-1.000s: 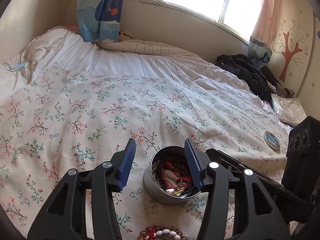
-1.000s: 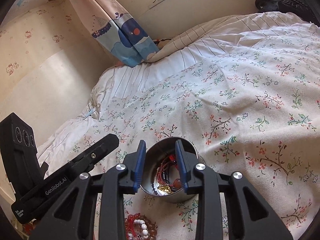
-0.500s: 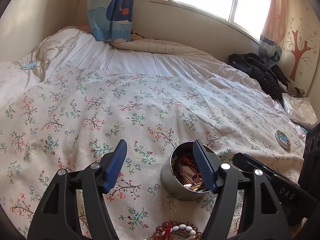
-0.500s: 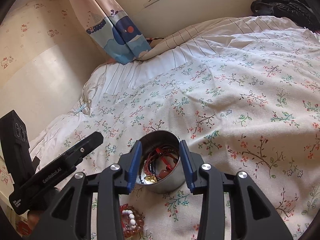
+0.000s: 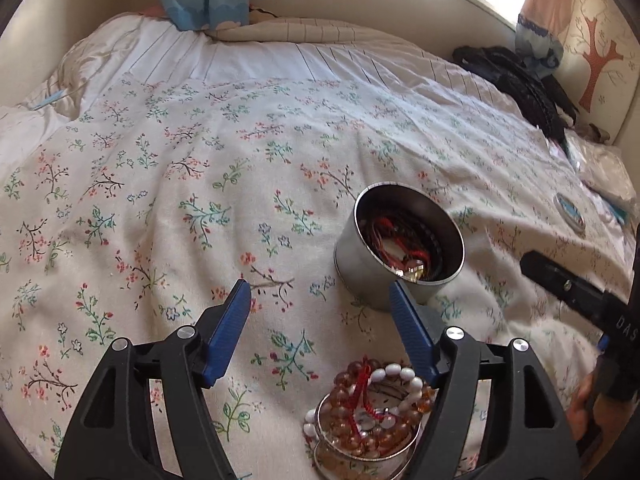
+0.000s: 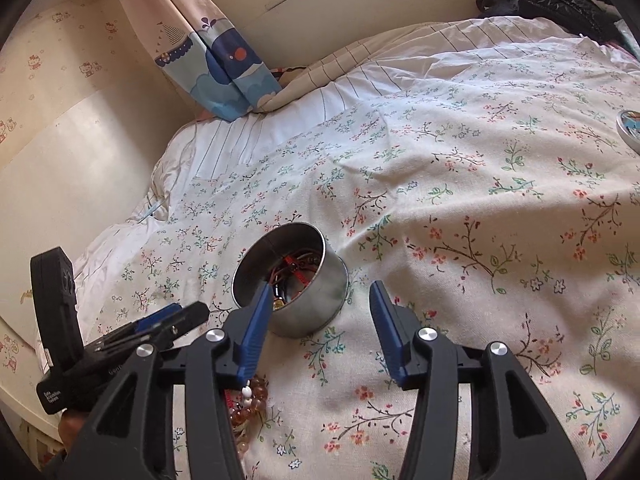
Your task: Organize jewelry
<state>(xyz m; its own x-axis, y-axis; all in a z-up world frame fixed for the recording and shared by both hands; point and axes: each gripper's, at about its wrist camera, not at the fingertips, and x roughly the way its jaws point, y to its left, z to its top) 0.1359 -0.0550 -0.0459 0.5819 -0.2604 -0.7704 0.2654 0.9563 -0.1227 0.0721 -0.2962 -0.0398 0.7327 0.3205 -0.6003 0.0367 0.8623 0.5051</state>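
jaws of the left gripper (image 5: 320, 296) stand wide, empty. right gripper (image 6: 320, 300) has been opening, empty, just beside the tin (image 6: 316, 280).

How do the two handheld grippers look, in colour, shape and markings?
Both the left gripper and the right gripper have black angular frames with cut-out openings, silver round screws, and flat blue ribbed fingers. White lettering marks their black housings.

White letters "DAS" stand on the black body of the right gripper (image 5: 576, 292), seen from the left wrist view. In the right wrist view, the left gripper (image 6: 160, 322) carries a small white label on its black camera block (image 6: 54, 308); the print is too small to read.
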